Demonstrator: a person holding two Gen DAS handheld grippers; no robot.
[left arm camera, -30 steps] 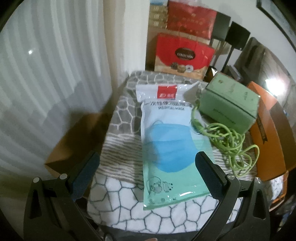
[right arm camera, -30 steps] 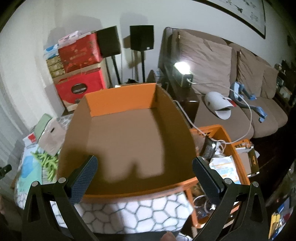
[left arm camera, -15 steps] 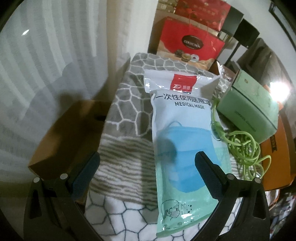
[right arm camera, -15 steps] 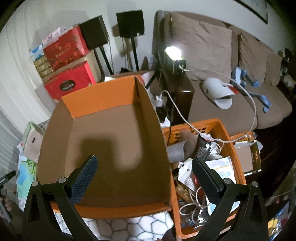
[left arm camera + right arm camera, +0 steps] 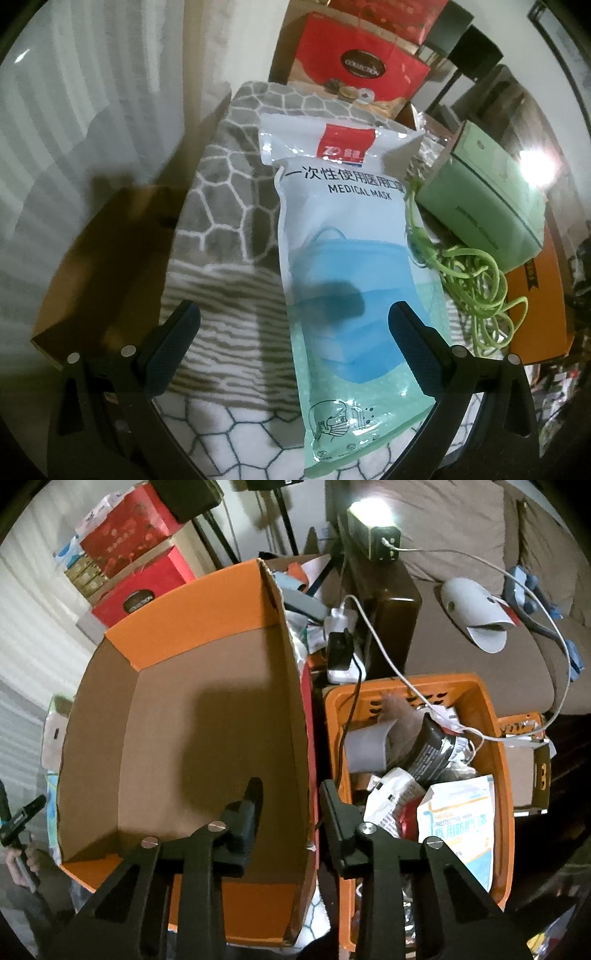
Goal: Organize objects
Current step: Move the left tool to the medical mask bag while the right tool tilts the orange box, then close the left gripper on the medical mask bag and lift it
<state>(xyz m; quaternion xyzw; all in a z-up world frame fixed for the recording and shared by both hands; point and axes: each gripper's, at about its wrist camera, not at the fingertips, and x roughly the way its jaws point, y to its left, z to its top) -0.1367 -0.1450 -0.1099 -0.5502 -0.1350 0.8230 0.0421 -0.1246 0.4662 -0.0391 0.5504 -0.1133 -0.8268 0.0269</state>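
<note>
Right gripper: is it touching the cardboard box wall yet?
Cannot tell. The right wrist view shows the right gripper straddling the cardboard box right wall, fingers narrowed, but contact isn't plain.

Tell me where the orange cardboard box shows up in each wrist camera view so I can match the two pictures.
Left wrist: the orange cardboard box is at the right edge, behind the green cord, mostly cut off.
Right wrist: it fills the left and centre, its right wall running between the right gripper's fingers.
Shared landmark: the red gift box, top centre in the left view, upper left in the right.
</note>
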